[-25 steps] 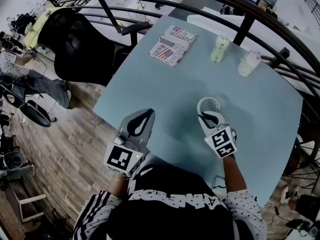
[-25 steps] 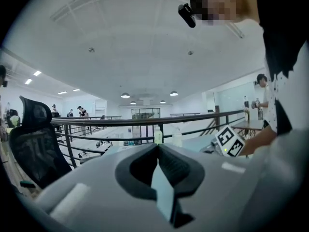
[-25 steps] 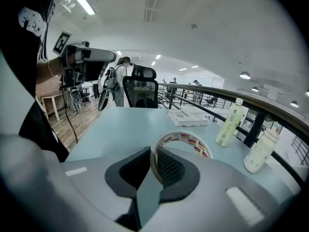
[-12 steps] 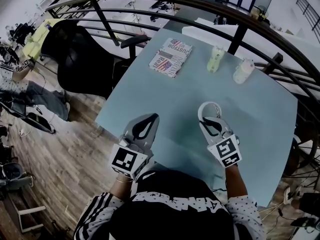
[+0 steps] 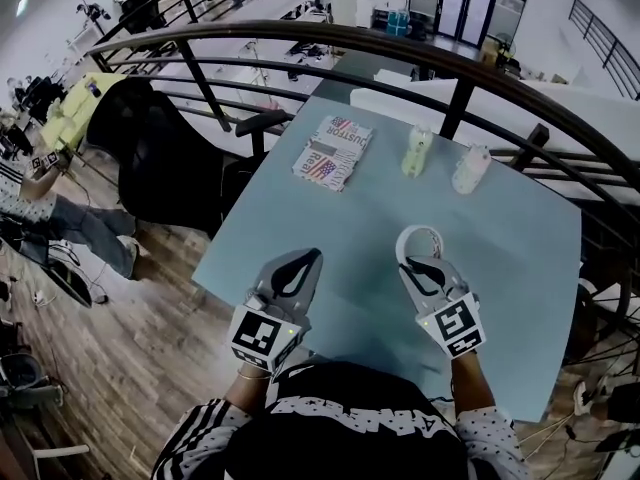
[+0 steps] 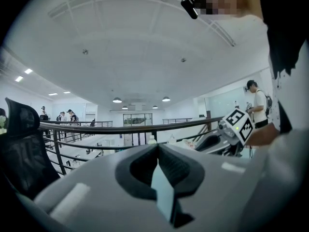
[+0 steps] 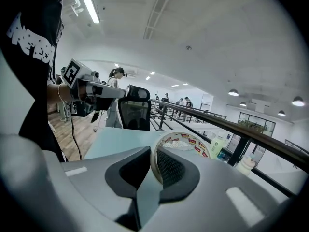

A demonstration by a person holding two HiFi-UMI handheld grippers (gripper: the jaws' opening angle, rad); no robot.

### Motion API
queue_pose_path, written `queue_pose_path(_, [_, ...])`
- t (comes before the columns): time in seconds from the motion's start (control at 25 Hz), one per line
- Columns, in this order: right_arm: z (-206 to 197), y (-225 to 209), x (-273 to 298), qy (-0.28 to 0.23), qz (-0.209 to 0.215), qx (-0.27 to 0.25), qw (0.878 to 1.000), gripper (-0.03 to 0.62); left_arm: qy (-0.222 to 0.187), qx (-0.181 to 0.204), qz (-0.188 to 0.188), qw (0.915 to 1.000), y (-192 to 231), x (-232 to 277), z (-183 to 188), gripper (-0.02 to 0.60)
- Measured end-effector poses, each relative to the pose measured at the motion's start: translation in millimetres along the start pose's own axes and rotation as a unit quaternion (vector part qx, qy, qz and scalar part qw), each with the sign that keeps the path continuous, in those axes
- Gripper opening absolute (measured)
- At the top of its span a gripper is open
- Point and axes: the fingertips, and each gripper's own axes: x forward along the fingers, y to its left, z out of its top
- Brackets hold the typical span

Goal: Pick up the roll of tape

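The pale blue table [image 5: 520, 268] fills the centre of the head view. A dark railing [image 5: 300, 36] curves round its far side, and a black chair [image 5: 150, 153] stands off its edge at 10 o'clock.

Left gripper [image 5: 311, 256]: held over the near table edge, pointing to 1 o'clock. In its own view the jaws are clenched together, pad against pad, with nothing between them [image 6: 157, 147].

Right gripper [image 5: 406, 263]: over the near half of the table, pointing to 11 o'clock. Its jaws stand slightly apart and are clamped on the wall of the roll of tape [image 7: 186, 140], one pad inside the ring and one outside. The roll of tape [image 5: 418, 238] projects from the jaw tips at 12 o'clock. It appears clear of the table surface.

A printed magazine [image 5: 333, 151] lies flat on the far left of the table, at 11 o'clock from the roll. Two small pale bottles [image 5: 417, 151] [image 5: 471, 168] stand upright near the far edge, at 12 and 1 o'clock from the roll, well apart from both grippers.
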Motion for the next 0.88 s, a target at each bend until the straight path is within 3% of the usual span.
queue_pose_path(0.88, [43, -1, -49, -0.011, -0.061, -0.031, 0.998, 0.052, -0.026, -0.012, -0.042, 0.9987, -5, 7, 19, 0.000])
